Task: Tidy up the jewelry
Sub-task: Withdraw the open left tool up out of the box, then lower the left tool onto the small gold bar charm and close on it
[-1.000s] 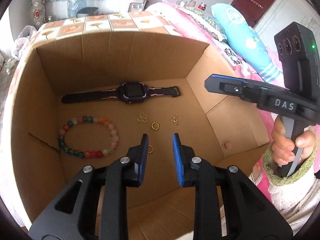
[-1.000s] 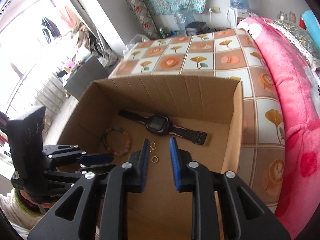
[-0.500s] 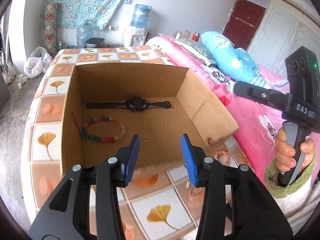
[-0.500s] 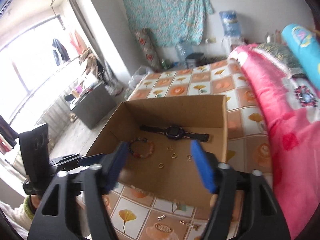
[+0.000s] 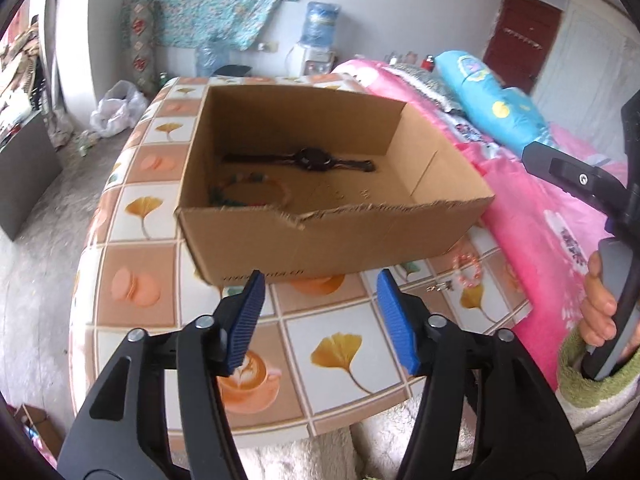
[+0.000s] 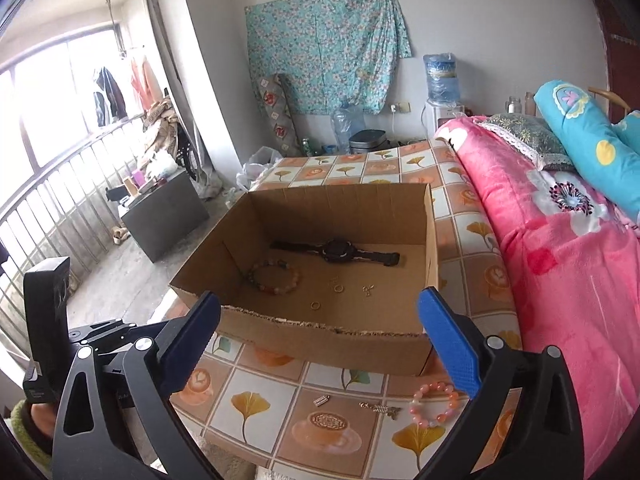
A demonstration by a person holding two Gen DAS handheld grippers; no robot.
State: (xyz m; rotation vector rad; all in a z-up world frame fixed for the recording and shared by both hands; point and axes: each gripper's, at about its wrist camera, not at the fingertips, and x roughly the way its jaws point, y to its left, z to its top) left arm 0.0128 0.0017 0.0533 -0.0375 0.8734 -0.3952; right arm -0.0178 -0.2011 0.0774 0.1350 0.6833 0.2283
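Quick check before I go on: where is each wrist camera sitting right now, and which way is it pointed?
Left wrist: on the open left gripper, low in front of the box, facing its torn near wall; the right gripper and hand show at right.
Right wrist: on the open right gripper, higher, looking down into the box; the left gripper shows at lower left.
Shared: box, watch, pink bracelet on the tablecloth.

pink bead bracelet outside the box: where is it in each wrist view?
Left wrist: pink bead bracelet right of centre, on the tablecloth just below the cardboard box's right front corner.
Right wrist: bracelet lower right, beside the right blue pad.
Shared landmark: the box's torn front edge.
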